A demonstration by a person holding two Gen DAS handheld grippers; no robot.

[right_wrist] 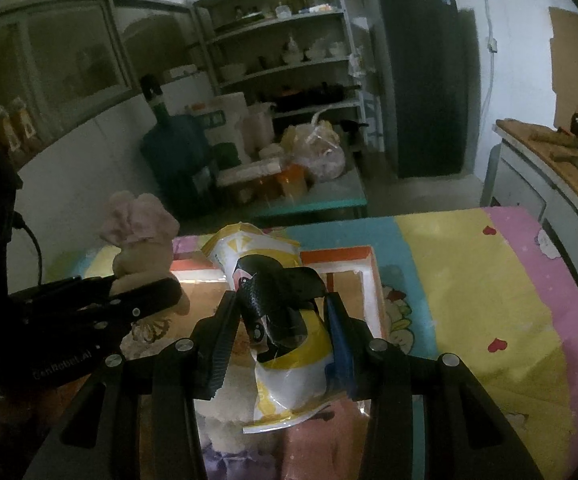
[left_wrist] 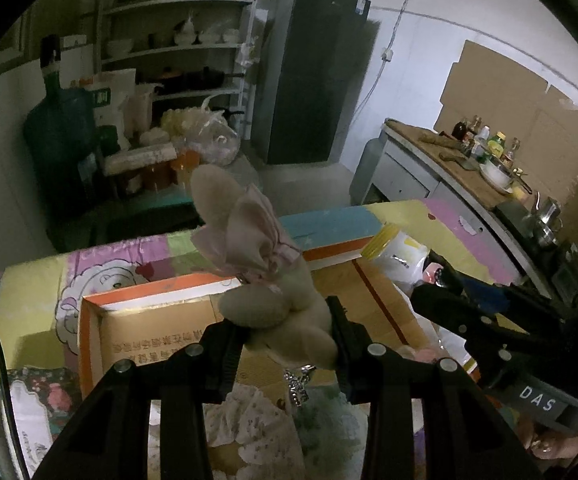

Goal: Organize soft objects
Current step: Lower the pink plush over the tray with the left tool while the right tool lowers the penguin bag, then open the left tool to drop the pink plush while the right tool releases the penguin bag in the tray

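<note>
My left gripper [left_wrist: 285, 320] is shut on a beige plush rabbit with a pink bow [left_wrist: 257, 264], held above an open cardboard box with an orange rim [left_wrist: 145, 292]. The rabbit also shows in the right wrist view [right_wrist: 141, 240], with the left gripper [right_wrist: 145, 292] around it. My right gripper [right_wrist: 281, 312] is shut on a yellow and white plastic packet [right_wrist: 289, 376] with a black item on it, held over the same box [right_wrist: 353, 264]. That packet shows in the left wrist view [left_wrist: 397, 256], with the right gripper [left_wrist: 445, 284] behind it. Soft cloths [left_wrist: 257, 420] lie in the box.
The box sits on a table with a colourful cartoon cloth [right_wrist: 469, 280]. Beyond stand a blue water jug [left_wrist: 61, 136], shelves of dishes [left_wrist: 177, 40], a dark fridge [left_wrist: 309, 72] and a counter with bottles [left_wrist: 481, 148].
</note>
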